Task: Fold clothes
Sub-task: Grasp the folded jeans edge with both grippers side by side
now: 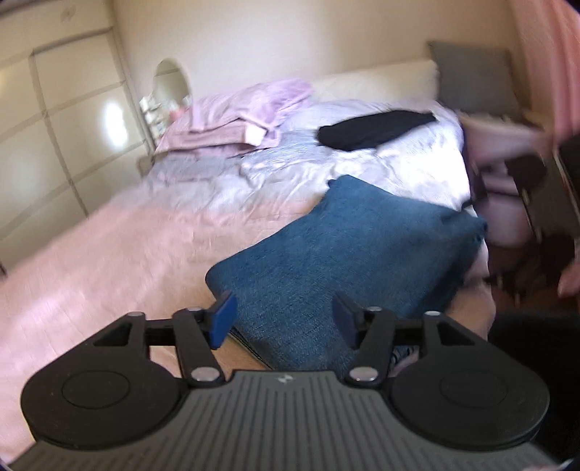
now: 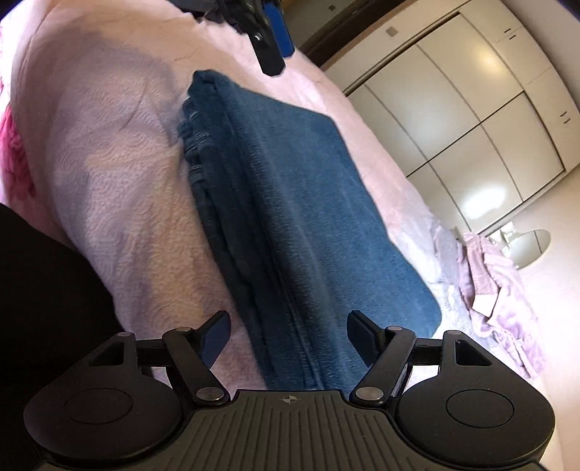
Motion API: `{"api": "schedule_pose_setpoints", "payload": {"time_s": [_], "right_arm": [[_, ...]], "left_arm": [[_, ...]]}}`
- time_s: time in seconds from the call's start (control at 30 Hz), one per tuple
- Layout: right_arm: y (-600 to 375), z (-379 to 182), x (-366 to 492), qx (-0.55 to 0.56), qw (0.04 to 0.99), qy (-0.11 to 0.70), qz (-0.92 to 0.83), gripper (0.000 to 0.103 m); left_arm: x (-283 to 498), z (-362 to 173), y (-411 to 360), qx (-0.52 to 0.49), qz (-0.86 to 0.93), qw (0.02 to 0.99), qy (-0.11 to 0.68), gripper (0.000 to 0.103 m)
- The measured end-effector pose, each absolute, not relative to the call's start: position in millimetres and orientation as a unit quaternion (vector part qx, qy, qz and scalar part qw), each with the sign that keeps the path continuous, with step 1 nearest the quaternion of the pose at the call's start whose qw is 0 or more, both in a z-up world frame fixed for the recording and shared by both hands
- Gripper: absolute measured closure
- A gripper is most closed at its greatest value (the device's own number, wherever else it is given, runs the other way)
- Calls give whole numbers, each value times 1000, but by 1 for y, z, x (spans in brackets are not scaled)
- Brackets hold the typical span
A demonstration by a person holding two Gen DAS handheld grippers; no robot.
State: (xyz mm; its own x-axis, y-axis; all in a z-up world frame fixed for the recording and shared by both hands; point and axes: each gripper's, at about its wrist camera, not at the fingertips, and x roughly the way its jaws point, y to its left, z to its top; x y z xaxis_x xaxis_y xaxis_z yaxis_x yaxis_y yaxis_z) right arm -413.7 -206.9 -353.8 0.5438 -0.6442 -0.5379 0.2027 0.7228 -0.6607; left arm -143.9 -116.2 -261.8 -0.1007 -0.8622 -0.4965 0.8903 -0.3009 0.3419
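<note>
A blue denim garment [image 1: 348, 253], folded into a thick flat rectangle, lies on the pink bedspread [image 1: 108, 261]. My left gripper [image 1: 284, 319] is open and empty, just above the garment's near edge. In the right wrist view the same folded denim [image 2: 297, 217] shows its stacked layers on the left side. My right gripper [image 2: 288, 338] is open and empty, over the garment's near end. The left gripper's blue finger [image 2: 277, 25] shows at the top of that view, beyond the garment's far end.
A black garment [image 1: 373, 128] lies further up the bed near a white pillow [image 1: 384, 78]. A pile of lilac clothes [image 1: 239, 112] sits at the bed's far left. White wardrobe doors [image 2: 471, 108] line the wall. A chair with dark items [image 1: 514, 174] stands at the right.
</note>
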Motion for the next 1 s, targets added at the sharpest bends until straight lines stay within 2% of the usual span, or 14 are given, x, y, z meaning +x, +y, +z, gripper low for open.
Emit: {"api": "schedule_pose_setpoints", "payload": {"time_s": [0.27, 0.6, 0.83, 0.9, 0.97, 1.0], "right_arm": [[-212, -370, -413, -298, 823, 416, -246, 32], [-241, -336, -406, -271, 841, 382, -271, 33], [-252, -317, -400, -263, 848, 369, -274, 34], [-255, -312, -399, -261, 850, 364, -277, 34], [-257, -307, -398, -258, 852, 359, -279, 34], [-258, -304, -398, -257, 853, 357, -281, 34]], "left_arm": [[-199, -302, -99, 393, -748, 531, -65, 33], [-263, -338, -116, 433, -721, 516, -160, 22], [-288, -372, -142, 493, -643, 533, -242, 22], [-282, -377, -148, 514, -619, 538, -252, 29], [-276, -380, -153, 531, -603, 539, -254, 32], [-271, -378, -154, 530, -614, 534, -239, 39]]}}
